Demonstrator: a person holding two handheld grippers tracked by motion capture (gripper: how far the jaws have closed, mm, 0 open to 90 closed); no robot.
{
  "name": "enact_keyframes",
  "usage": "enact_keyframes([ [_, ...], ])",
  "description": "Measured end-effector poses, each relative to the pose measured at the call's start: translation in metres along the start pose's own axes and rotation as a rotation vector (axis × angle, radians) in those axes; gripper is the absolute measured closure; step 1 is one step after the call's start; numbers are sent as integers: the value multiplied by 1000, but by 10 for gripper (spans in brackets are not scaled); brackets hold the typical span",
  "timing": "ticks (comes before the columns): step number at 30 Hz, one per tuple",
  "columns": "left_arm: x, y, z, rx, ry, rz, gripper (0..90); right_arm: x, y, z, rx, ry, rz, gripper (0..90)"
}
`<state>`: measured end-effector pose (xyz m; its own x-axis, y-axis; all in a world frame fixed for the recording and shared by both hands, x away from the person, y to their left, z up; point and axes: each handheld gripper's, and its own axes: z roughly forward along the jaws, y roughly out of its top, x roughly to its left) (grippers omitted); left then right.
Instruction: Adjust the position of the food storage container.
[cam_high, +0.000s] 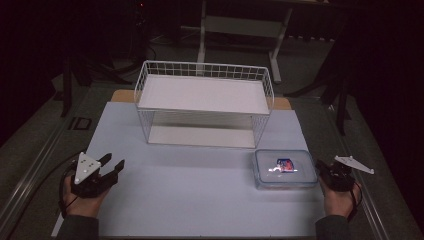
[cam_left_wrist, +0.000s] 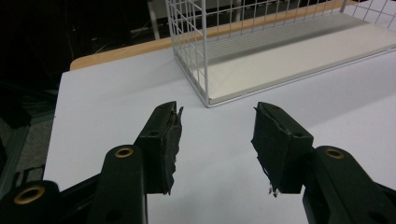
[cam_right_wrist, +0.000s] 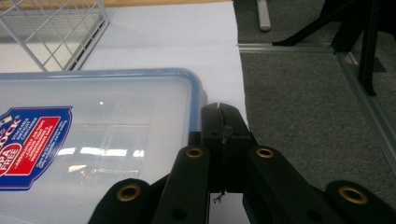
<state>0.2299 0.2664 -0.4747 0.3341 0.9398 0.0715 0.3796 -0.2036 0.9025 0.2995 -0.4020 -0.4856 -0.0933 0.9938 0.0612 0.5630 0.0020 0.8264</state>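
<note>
Two grippers: neither holding anything
Left gripper (cam_left_wrist: 217, 140): jaws apart, empty, left of box
Right gripper (cam_right_wrist: 223, 122): jaws together, empty, beside box (cam_right_wrist: 93, 140)
Remaining: grasping box

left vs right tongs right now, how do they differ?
The left tongs stand with the jaws apart over bare table; the right tongs have the jaws pressed together with nothing between them. The left tongs are clear of any object; the right tongs sit beside the corner of the lidded plastic box. Both are black and hand-held.

Blue-rimmed clear box (cam_high: 285, 169), white wire rack (cam_high: 204, 102)
</note>
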Motion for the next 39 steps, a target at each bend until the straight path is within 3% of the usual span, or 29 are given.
enact_keyframes([
  [13,-1,0,3,7,-8,9,500,0,1,5,15,23,9,899],
  [18,-2,-1,4,8,-8,12,500,7,3,9,20,41,-25,899],
  [27,-1,0,3,8,-11,16,500,32,6,13,40,94,-94,899],
  [28,-1,0,3,9,-11,16,500,39,6,14,45,114,-121,899],
  [39,-2,0,4,10,-13,23,499,74,6,17,65,232,-192,899],
])
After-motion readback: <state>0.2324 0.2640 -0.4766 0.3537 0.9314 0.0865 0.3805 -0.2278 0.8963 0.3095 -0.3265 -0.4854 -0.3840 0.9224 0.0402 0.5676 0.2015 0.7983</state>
